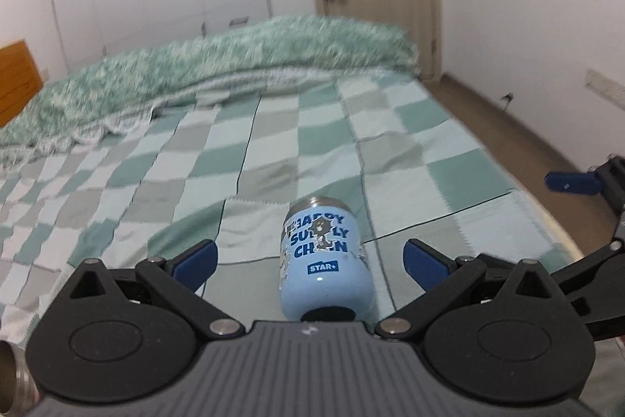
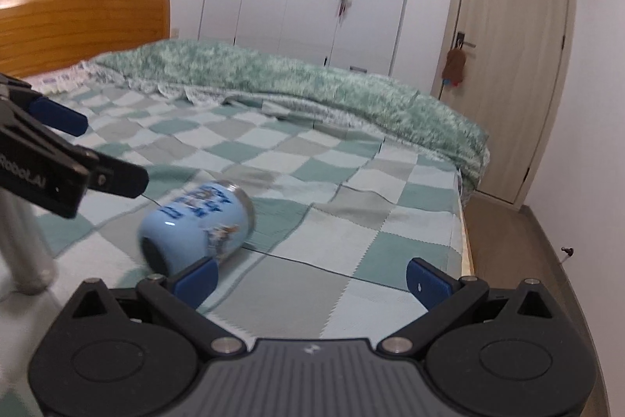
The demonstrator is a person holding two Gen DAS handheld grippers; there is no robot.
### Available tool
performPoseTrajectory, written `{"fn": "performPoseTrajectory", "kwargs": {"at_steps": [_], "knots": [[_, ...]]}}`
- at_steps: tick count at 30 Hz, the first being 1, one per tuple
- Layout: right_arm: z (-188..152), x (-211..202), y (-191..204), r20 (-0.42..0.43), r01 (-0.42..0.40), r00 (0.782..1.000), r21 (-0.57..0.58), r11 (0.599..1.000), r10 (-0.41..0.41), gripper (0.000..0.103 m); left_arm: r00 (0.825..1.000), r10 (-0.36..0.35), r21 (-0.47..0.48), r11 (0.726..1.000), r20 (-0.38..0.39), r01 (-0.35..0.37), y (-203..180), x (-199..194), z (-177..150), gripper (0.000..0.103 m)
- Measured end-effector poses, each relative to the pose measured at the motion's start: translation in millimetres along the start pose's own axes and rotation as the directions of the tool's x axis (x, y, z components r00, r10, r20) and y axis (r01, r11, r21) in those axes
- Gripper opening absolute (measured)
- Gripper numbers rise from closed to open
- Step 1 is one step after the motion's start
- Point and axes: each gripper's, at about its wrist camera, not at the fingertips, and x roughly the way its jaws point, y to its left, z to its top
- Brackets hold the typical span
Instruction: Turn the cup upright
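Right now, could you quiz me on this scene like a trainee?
1. True or false: the blue cup stands upright on the checked bedspread.
2. Which gripper has the cup between its open fingers: left gripper or right gripper?
3. What shiny part of the cup points toward the fluffy green blanket?

Key: 1. False, it lies on its side. 2. Left. 3. Its metal rim.

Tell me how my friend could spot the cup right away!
Look at the big bed with the green-and-white checkered blanket. Near its front edge lies the cup, tipped on its side. It is light blue with dark blue words and a shiny metal rim, unlike anything nearby.
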Motion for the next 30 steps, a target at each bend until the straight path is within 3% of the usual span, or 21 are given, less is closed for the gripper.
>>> {"fn": "performPoseTrajectory", "kwargs": {"at_steps": [6, 10, 15, 20, 21, 30], "knots": [[6.3, 48.4, -26.8, -0.048, -0.034, 0.998, -0.017, 0.999, 0.033, 0.103, 0.987, 0.052, -0.064, 0.996, -0.149, -0.062, -0.5, 54.6, 13.9, 0.103], [4.7, 71.7, -35.0, -0.078, -0.065, 0.995, -0.039, 0.997, 0.062, 0.103, 0.960, 0.062, -0.073, 0.994, -0.273, -0.085, -3.0, 93.3, 18.8, 0.103], [-0.6, 92.4, -39.9, -0.099, -0.106, 0.990, -0.040, 0.994, 0.102, 0.103, 0.945, 0.051, -0.087, 0.993, -0.323, -0.083, -7.0, 122.9, 18.1, 0.103], [-8.4, 102.9, -36.4, -0.126, -0.128, 0.985, -0.051, 0.990, 0.120, 0.103, 0.902, 0.023, -0.080, 0.995, -0.431, -0.063, -11.4, 150.1, 8.6, 0.099], [-9.5, 103.2, -35.1, -0.134, -0.130, 0.984, -0.062, 0.990, 0.121, 0.103, 0.903, 0.011, -0.086, 0.995, -0.429, -0.053, -11.4, 152.7, 7.0, 0.086], [-9.4, 85.1, -29.3, -0.132, -0.118, 0.985, -0.075, 0.990, 0.108, 0.103, 0.911, -0.028, -0.118, 0.993, -0.412, -0.024, -9.9, 132.2, -0.7, 0.085]]}}
